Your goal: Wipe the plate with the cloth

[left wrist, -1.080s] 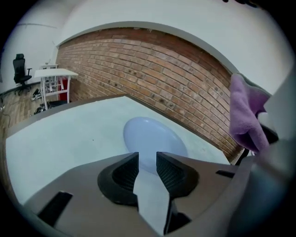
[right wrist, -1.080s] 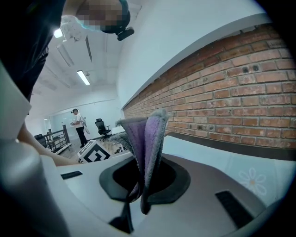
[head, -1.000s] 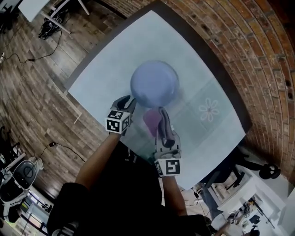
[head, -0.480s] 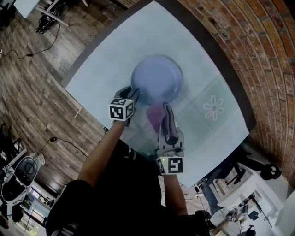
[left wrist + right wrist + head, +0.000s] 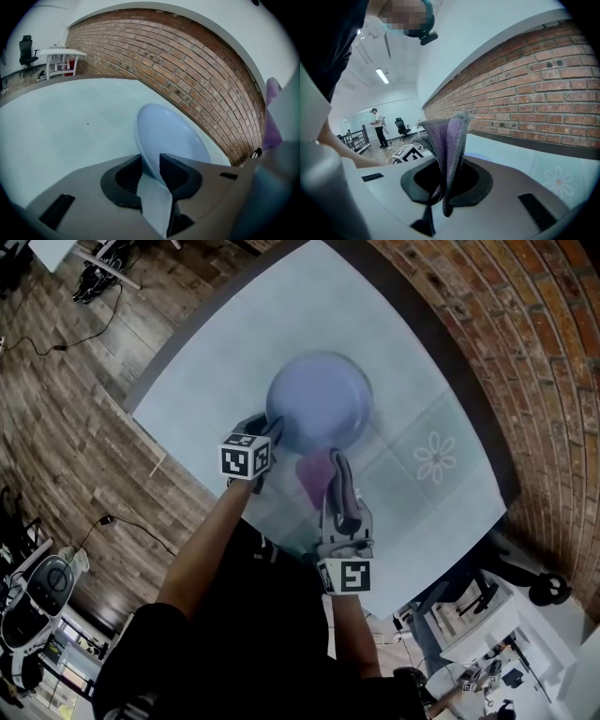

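A pale blue plate is lifted off the table, its near rim pinched in my left gripper. In the left gripper view the plate stands tilted on edge, rim running between the jaws of the left gripper. A purple cloth hangs just below the plate, held by my right gripper. In the right gripper view the folded cloth sticks up between the jaws of the right gripper, shut on it.
The pale teal table has a white flower mark at the right. A brick wall runs along the far and right sides. Wood floor lies to the left, with a white desk and chair in the distance.
Over the last second the plate and both grippers have shifted slightly up and to the right in view. The cloth stays close under the plate's near rim.
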Motion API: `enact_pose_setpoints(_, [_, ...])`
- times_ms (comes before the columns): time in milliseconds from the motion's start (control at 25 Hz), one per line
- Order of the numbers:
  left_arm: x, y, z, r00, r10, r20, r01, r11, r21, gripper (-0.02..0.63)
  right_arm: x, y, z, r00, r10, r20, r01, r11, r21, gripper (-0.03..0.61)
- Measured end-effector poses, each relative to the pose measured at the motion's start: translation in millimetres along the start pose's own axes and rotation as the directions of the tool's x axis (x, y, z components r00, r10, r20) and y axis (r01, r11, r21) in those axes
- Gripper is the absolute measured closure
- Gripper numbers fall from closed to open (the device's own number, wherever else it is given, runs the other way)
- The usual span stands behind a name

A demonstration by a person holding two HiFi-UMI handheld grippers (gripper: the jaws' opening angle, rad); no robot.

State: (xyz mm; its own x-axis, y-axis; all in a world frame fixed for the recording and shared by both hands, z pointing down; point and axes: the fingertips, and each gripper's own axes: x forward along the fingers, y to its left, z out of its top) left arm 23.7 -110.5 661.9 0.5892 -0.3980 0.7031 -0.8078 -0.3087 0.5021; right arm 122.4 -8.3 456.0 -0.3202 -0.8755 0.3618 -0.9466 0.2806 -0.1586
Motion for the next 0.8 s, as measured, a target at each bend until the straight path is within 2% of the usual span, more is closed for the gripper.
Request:
enact_pose_setpoints(320, [-30.1,-1.5,-47.0,0.996,-0.021,-0.081,0.021,1.0,0.007,0.514,-2.7,-2.6,-14.7,1.0,0.012,-0.027,-0.013,1.0,-0.014,0.518])
enact_pose_setpoints(560, [-48.3,-0.3,-75.0,0.987,-0.042,-0.152,0.051,0.997,0.057,0.534,8.9,14.0,-31.2,0.998,0.038,-0.052,-0.039,0.999,-0.014,0.518])
enact_pose_setpoints(800, [-61.1,-4.2,-92.6,0.974,-0.064,-0.217,0.094,0.987,0.129,0.554,22.3,28.4,-78.8,0.982,0.097,-0.161,-0.112,0.99,-0.083,0.518])
